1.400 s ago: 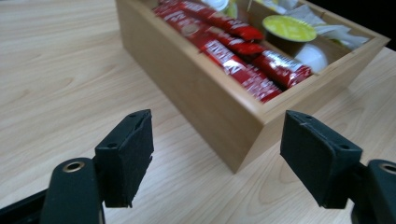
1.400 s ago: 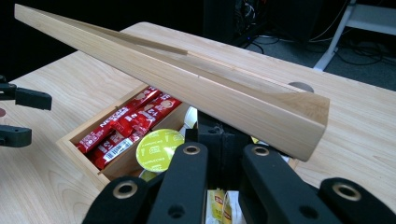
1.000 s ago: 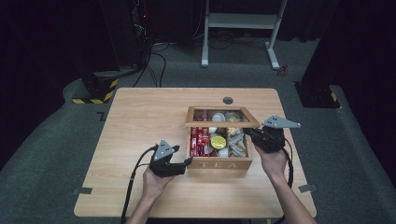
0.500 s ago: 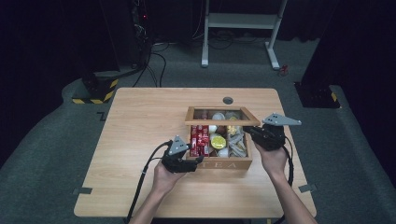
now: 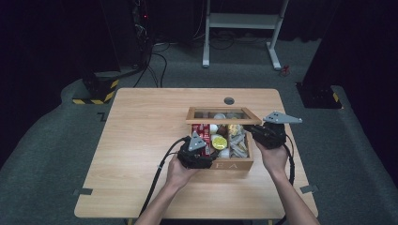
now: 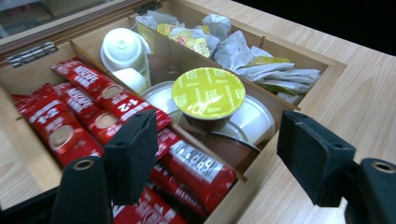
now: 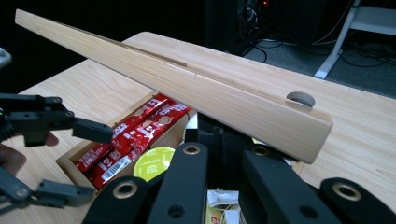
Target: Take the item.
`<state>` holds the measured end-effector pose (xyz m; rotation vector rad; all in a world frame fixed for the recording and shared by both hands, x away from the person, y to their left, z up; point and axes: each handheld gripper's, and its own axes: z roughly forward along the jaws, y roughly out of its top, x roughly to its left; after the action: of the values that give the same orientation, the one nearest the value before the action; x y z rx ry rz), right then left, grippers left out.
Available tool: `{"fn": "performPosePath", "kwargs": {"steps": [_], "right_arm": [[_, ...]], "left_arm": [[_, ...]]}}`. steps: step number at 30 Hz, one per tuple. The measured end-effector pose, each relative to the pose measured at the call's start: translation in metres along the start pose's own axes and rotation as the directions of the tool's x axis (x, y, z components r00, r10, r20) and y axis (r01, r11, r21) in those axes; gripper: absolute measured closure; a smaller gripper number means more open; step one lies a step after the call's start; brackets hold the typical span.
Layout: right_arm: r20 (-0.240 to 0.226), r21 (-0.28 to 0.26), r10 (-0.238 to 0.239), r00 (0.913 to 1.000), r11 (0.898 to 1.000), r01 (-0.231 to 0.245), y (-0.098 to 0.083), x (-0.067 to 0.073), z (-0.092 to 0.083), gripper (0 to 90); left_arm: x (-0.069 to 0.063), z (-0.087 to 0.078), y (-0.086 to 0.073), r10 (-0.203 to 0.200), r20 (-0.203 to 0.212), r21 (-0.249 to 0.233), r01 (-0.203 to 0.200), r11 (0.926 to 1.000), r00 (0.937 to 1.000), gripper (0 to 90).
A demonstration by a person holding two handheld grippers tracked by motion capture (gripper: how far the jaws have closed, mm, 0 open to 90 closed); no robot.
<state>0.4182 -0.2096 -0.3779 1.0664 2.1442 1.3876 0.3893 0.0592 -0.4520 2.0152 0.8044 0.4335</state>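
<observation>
The left tool [image 5: 206, 157] sits at the near left corner of the wooden box [image 5: 234, 164], its jaws spread wide apart and holding nothing. In the left gripper view the left tool [image 6: 219, 154] frames the box's contents: one black pad lies over the red sachets [image 6: 93, 116], the other hangs over the box's near rim above the tabletop [image 6: 355, 98].

The right tool [image 5: 256, 133] is at the box's right side. In the right gripper view its jaws are drawn together on the edge of the lid [image 7: 196, 88], which slants up, open, above the box.

The box stands a little right of the tabletop's middle, toward the near edge, with letters on its front wall. Dividers split it into compartments. The red sachets fill the left one. The middle one holds round capsules, among them a yellow-topped capsule [image 6: 208, 92] resting on others with silver lids, and white capsules [image 6: 122, 46] behind it. The right compartment holds crumpled tea bags [image 6: 261, 67] in pale and yellow wrappers.

Farther off, a small dark round cap [image 5: 229, 100] is set into the tabletop beyond the box.
</observation>
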Motion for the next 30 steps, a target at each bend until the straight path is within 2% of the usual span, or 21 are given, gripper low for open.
{"fn": "performPosePath", "kwargs": {"steps": [8,13,21,26,30], "right_arm": [[-0.001,-0.006,0.006,1.0,1.0,-0.006,0.004,-0.002,0.001,90.0],[-0.005,-0.004,0.017,0.9998,1.0,-0.017,0.005,-0.004,0.003,90.0],[0.0,-0.002,0.025,0.9997,1.0,-0.025,0.006,-0.007,0.006,90.0],[0.003,0.003,0.026,0.9997,1.0,-0.026,0.007,-0.008,0.007,90.0],[0.005,0.002,0.031,0.9995,1.0,-0.031,0.008,-0.007,0.007,90.0]], "left_arm": [[-0.003,0.018,0.009,0.002,-0.015,0.029,-0.001,0.9996,0.9999,25.2],[-0.002,0.029,0.012,-0.018,-0.021,0.05,0.019,0.9985,0.9996,23.3],[0.001,0.035,0.018,-0.022,-0.038,0.051,0.024,0.9984,0.999,23.9],[-0.001,0.041,0.021,-0.016,-0.032,0.061,0.018,0.998,0.9994,24.4],[-0.002,0.046,0.02,-0.03,-0.034,0.076,0.032,0.9966,0.999,25.8]]}}
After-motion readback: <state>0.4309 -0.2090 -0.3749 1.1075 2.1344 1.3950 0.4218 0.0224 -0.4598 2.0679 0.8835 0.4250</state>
